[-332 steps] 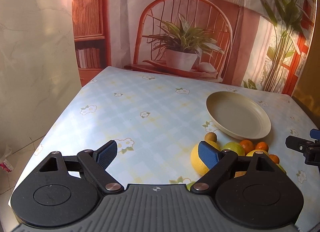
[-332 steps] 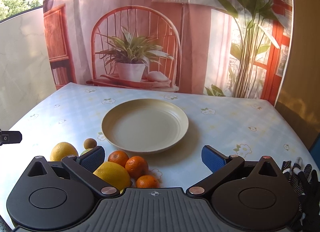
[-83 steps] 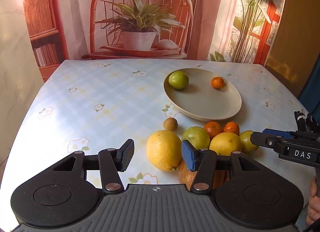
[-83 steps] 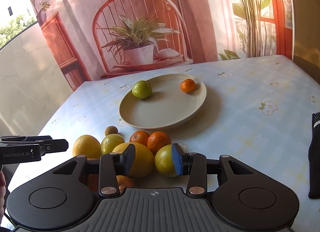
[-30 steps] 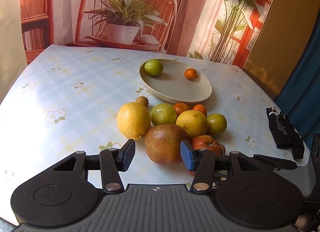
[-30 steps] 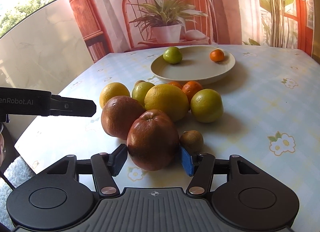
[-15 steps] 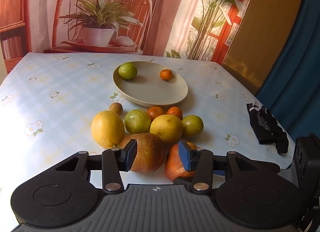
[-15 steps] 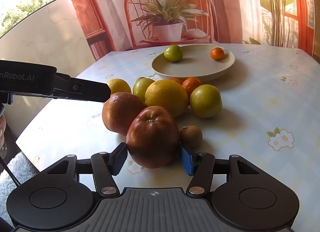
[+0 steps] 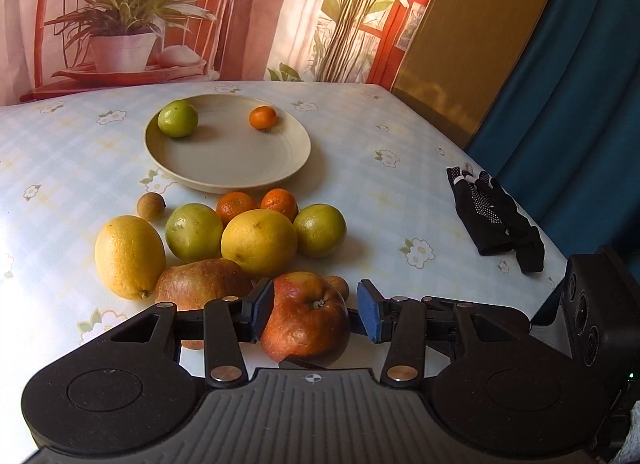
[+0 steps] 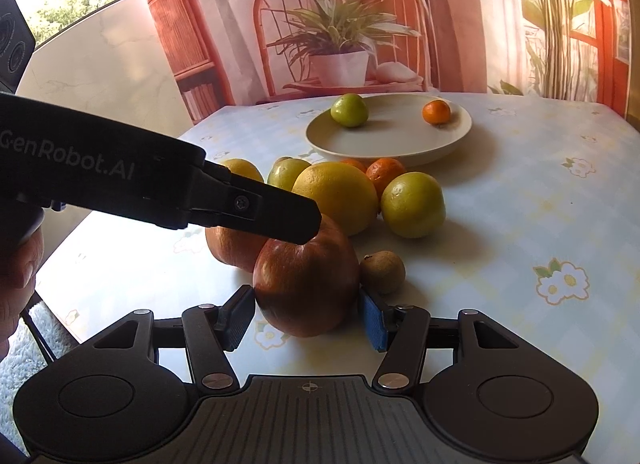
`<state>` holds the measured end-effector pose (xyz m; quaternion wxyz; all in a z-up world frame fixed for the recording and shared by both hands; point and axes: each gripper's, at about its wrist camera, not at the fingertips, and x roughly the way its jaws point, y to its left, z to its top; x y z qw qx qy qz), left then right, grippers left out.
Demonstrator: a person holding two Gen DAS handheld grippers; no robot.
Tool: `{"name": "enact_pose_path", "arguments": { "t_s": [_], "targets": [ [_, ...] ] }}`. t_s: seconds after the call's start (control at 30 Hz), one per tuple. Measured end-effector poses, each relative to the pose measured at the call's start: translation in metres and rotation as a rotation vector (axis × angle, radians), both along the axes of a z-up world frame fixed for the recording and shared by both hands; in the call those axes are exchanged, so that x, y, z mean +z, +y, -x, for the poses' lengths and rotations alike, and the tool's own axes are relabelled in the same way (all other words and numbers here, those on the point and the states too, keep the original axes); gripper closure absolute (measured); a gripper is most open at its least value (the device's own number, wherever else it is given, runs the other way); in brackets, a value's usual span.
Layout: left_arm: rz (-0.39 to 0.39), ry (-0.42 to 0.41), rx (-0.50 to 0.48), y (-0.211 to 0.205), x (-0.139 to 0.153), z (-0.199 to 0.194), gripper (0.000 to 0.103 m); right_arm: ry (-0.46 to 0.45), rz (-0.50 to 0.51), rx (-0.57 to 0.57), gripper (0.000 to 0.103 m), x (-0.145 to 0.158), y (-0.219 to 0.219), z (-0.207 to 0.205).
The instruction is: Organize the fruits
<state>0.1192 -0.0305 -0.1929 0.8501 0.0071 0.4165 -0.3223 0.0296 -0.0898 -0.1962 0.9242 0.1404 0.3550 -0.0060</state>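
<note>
With both grippers crowding one red apple (image 10: 306, 284), the right gripper (image 10: 307, 316) brackets it, pads at its flanks though I cannot tell if they press, while the left gripper (image 9: 316, 314) stands spread around it, presumably for the plate (image 9: 228, 179) beyond.

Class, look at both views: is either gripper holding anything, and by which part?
The right gripper appears to hold the red apple by its two lower flanks, the apple resting on the table. The left gripper hovers open above it, holding nothing.
</note>
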Motion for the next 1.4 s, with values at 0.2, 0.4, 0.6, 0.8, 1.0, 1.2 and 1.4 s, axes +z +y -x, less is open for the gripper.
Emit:
{"name": "enact_pose_path", "arguments": {
  "t_s": [0.2, 0.4, 0.6, 0.8, 1.0, 1.2, 1.4],
  "targets": [
    [0.037, 0.067, 0.019, 0.006, -0.011, -0.009, 0.055, -0.003, 0.000, 0.002, 0.050, 0.000, 0.000, 0.000],
    [0.037, 0.081, 0.023, 0.006, -0.016, -0.011, 0.055, -0.005, 0.001, 0.005, 0.050, 0.000, 0.000, 0.000],
    [0.033, 0.077, 0.020, 0.005, -0.018, -0.012, 0.055, -0.006, -0.007, 0.005, 0.050, -0.001, -0.001, 0.001],
    [0.020, 0.062, 0.007, 0.002, -0.017, -0.011, 0.055, -0.010, -0.019, 0.002, 0.050, -0.002, -0.002, 0.001],
    [0.025, 0.055, -0.001, 0.002, -0.015, -0.011, 0.057, -0.019, 0.004, 0.007, 0.051, 0.002, -0.002, 0.003],
    [0.024, 0.031, -0.006, 0.000, -0.007, -0.013, 0.057, -0.047, 0.044, 0.021, 0.052, 0.013, -0.001, 0.002],
    [0.021, 0.054, -0.011, -0.001, -0.016, -0.014, 0.058, -0.017, 0.035, 0.020, 0.052, 0.008, -0.003, 0.001]
  ]
}}
